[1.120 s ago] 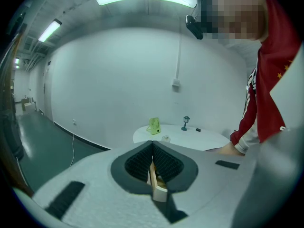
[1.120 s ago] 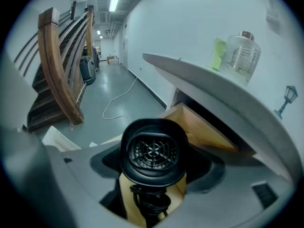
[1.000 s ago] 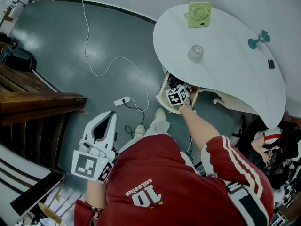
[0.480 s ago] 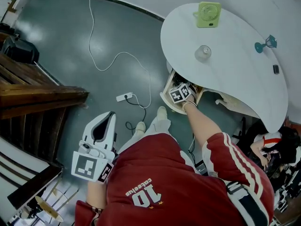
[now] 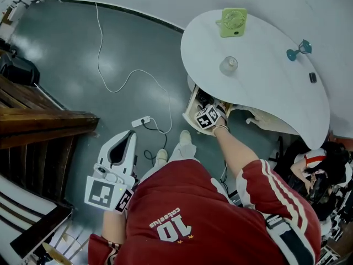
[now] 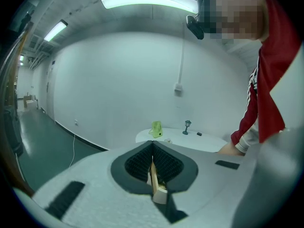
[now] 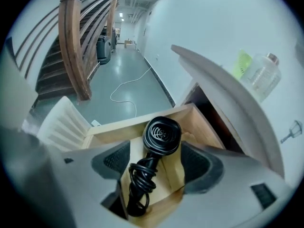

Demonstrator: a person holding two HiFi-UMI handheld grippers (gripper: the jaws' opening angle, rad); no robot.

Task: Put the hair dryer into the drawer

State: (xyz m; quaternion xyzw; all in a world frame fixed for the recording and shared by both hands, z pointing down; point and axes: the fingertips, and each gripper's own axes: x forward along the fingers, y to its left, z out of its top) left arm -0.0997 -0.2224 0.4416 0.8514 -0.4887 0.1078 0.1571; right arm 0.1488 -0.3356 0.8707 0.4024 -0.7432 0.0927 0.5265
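The right hand-held gripper [image 7: 156, 163] points steeply down into the open light wooden drawer [image 7: 123, 125]. Its jaws have just been closing a touch but stand wide apart, either side of the black hair dryer [image 7: 162, 136] without pressing on it. The dryer lies on the drawer bottom, round grille facing up and cord coiled by its handle. The left hand-held gripper [image 6: 152, 148] hangs out to the side, jaws together on nothing. The drawer juts from under a white, rounded table [image 5: 265, 65]. That top carries a small green fan [image 5: 233, 21], a clear jar [image 5: 229, 65] and a little teal lamp figure [image 5: 298, 49], all well apart. Below is a grey-green floor [image 5: 66, 54] with a white power strip [image 5: 142, 121], a dark wooden staircase [image 5: 38, 126] at the left and plain white walls behind.
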